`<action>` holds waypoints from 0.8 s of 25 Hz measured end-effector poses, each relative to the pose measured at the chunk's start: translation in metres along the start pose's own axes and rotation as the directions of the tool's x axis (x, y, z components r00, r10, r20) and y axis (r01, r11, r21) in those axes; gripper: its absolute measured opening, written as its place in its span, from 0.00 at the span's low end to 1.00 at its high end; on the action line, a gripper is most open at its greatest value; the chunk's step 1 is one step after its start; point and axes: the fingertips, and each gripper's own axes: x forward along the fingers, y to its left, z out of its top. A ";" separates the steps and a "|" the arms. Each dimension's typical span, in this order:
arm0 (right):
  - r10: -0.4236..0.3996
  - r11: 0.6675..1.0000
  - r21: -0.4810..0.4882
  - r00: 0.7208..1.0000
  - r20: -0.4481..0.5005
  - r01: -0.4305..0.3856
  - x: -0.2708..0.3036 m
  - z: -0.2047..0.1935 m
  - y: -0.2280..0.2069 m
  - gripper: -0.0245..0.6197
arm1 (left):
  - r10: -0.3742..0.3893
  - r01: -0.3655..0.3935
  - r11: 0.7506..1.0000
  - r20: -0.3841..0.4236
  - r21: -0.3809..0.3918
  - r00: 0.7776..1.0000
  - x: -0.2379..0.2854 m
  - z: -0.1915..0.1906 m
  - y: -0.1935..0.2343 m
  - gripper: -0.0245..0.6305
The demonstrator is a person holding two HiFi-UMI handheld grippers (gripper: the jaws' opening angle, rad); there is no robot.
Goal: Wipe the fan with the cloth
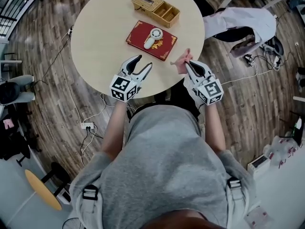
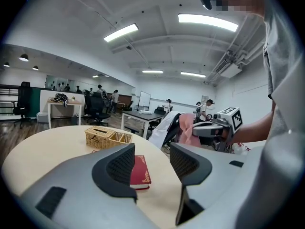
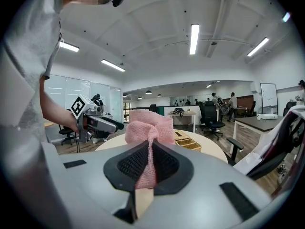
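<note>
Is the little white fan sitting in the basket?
No, the fan lies on the red book, apart from the wicker basket.

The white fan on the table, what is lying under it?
A red book with gold ornaments lies under the fan, flat on the round table. The fan covers the middle of the book's cover, so anything printed there cannot be seen.

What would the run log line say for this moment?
left gripper: open, empty | right gripper: shut on pink cloth | fan: on red book, untouched
</note>
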 end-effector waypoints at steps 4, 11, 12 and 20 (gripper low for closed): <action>0.005 1.000 0.018 1.000 -0.011 -0.004 0.013 -0.003 -0.015 0.08 | 0.007 -0.007 1.000 -0.023 -0.011 1.000 0.013 -0.003 0.013 0.39; 0.035 0.999 0.041 0.999 -0.039 -0.033 0.041 -0.015 -0.041 0.08 | 0.021 -0.022 1.000 -0.064 -0.022 0.998 0.049 -0.009 0.036 0.40; 0.039 0.998 0.044 0.998 -0.043 -0.037 0.045 -0.017 -0.044 0.08 | 0.023 -0.025 0.999 -0.072 -0.022 0.997 0.054 -0.011 0.040 0.40; 0.083 0.995 0.068 0.993 -0.084 -0.077 0.073 -0.030 -0.066 0.08 | 0.054 -0.059 0.998 -0.133 -0.038 0.990 0.096 -0.030 0.072 0.48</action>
